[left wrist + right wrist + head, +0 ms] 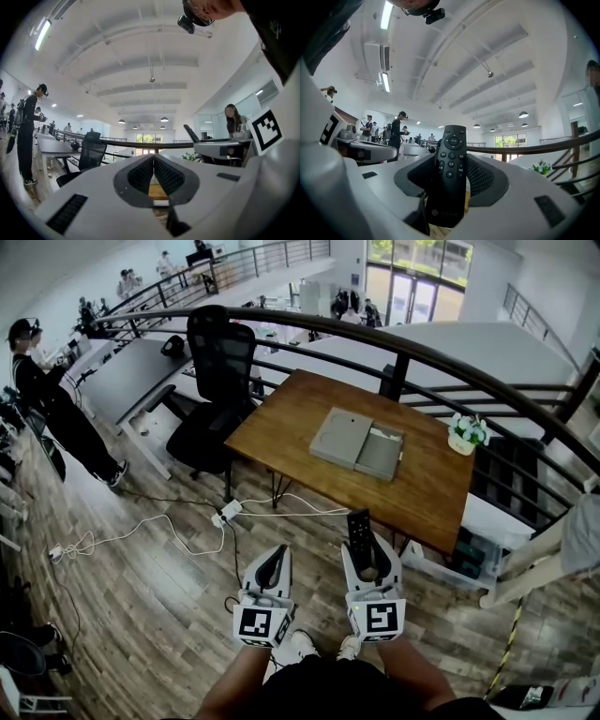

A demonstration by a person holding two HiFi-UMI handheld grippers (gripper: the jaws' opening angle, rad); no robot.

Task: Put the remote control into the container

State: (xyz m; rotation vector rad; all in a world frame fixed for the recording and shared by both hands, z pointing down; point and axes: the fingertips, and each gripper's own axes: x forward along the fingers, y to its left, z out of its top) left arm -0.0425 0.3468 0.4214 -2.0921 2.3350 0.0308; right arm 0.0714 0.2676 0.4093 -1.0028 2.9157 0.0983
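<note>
A black remote control (359,529) stands upright between the jaws of my right gripper (368,547), buttons facing the camera. In the right gripper view the remote control (451,173) fills the gap of the right gripper (451,154), and both pads press on it. My left gripper (277,557) hangs beside it, shut with nothing in it; in the left gripper view the left gripper (153,161) has its pads together. The container (380,454) is a flat grey box lying open on the wooden table (281,418) ahead, with its lid (339,435) beside it. Both grippers are held over the floor, short of the table.
A black office chair (214,362) stands at the table's left end. A small flower pot (466,432) sits on the table's right side. A curved dark railing (422,352) runs behind the table. A power strip and cables (228,512) lie on the floor. A person (47,399) stands at far left.
</note>
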